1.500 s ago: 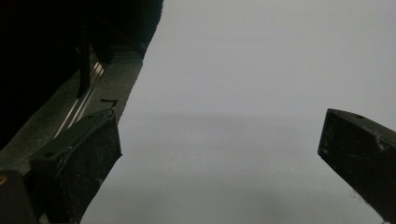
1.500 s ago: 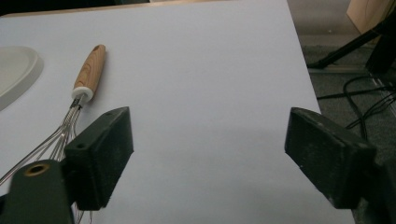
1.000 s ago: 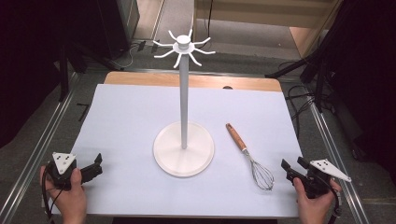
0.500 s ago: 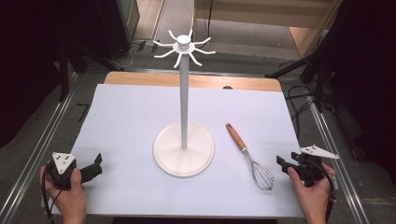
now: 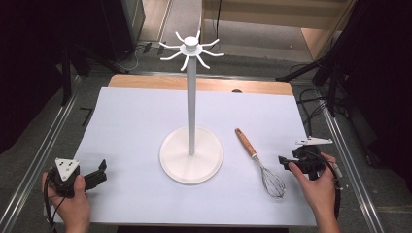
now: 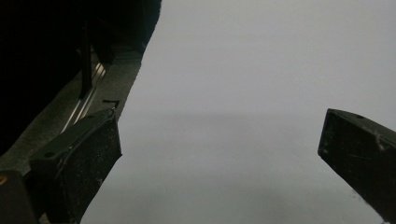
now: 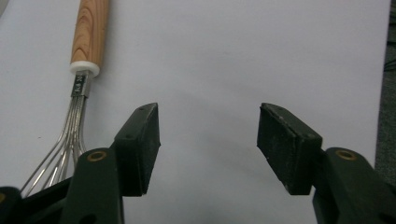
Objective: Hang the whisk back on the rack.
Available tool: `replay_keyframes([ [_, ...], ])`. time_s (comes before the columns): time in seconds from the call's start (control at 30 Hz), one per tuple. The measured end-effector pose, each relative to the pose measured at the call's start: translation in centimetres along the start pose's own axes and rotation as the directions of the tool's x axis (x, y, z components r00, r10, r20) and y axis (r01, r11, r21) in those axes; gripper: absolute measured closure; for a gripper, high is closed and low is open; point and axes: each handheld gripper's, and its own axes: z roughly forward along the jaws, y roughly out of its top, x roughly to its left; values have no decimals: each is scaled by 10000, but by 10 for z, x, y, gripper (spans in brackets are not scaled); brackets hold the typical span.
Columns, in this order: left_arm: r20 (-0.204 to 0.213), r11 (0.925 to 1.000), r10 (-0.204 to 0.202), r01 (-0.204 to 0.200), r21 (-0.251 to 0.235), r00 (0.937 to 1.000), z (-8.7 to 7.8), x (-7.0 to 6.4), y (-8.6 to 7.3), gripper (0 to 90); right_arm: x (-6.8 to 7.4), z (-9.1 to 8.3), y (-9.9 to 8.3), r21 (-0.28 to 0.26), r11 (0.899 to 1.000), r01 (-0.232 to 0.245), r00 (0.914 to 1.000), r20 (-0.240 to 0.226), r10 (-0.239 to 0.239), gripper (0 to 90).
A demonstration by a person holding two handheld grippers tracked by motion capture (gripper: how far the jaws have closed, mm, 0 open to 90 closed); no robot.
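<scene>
Left gripper [image 5: 99, 173] low at near-left corner of white sheet [image 5: 136, 126], hand [image 5: 68, 204] behind it, jaws spread wide, nothing between. White hook stand [image 5: 191, 145] upright mid-sheet. Whisk [image 5: 260, 162] flat right of stand base, wooden handle pointing away. Right gripper [image 7: 208, 135] just right of whisk wires, jaws apart, empty; wire tips cut off in right gripper view.

Wood-handled wire whisk [image 5: 262, 163] flat on sheet, right of white hook stand [image 5: 191, 145], apart.
</scene>
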Motion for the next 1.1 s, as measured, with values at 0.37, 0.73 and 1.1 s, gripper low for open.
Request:
replay_keyframes([
  [0.37,5,10000,17,-17,9,10000,0,0,0,2,16,5,21,430,9989,208,9979,-615,-182,478],
  [0.73,-10,9999,110,-110,20,9999,0,-1,0,2,28,10,38,891,9931,760,9963,-480,-719,441],
  [1.1,-3,9999,127,-127,-3,9999,0,-1,0,2,39,16,51,1612,9840,762,9955,-682,-659,376],
])
